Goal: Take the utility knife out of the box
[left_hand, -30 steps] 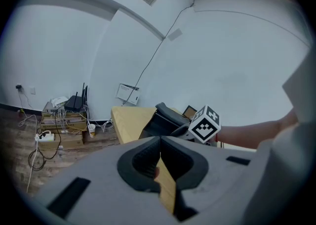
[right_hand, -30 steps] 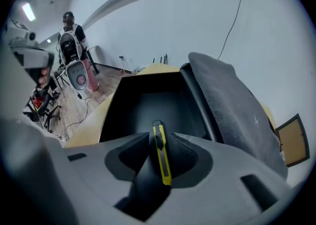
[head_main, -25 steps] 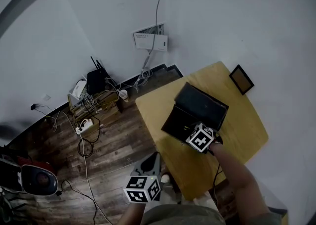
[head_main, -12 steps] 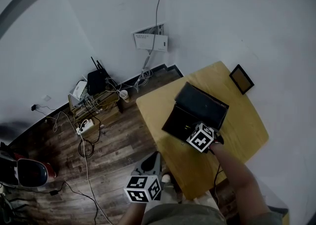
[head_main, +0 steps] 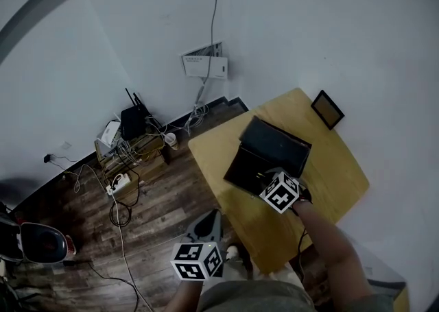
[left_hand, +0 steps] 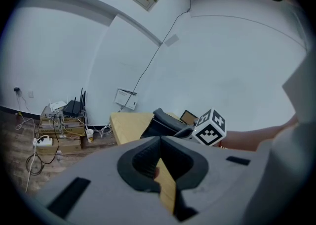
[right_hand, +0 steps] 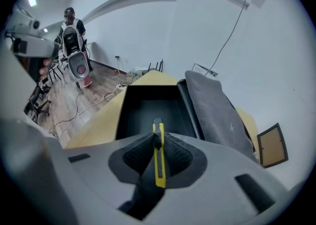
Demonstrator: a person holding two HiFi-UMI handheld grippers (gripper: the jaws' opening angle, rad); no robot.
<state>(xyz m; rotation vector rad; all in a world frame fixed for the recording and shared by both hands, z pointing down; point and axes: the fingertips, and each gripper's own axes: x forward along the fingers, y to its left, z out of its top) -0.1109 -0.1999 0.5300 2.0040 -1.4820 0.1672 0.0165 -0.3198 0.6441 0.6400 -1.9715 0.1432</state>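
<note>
A yellow and black utility knife (right_hand: 158, 159) stands upright between the pads of my right gripper (right_hand: 157, 137), which is shut on it. Just beyond the knife lies the open black box (right_hand: 148, 108), its inside bare, with its lid (right_hand: 212, 105) leaning back to the right. In the head view the right gripper's marker cube (head_main: 280, 192) hovers over the near edge of the box (head_main: 243, 166) on the yellow wooden table (head_main: 329, 166); the knife is hidden there. My left gripper (left_hand: 159, 142) hangs off the table's near left side (head_main: 214, 216), its jaws closed and empty.
A small dark framed panel (head_main: 327, 109) lies at the table's far corner. On the wooden floor to the left stand a low shelf with a router and cables (head_main: 130, 125) and a chair (head_main: 41, 242). A person (right_hand: 74, 31) stands far off.
The head view has tilted a little. The right gripper's cube stays over the box's near edge, seemingly a touch higher. The left gripper has not moved.
</note>
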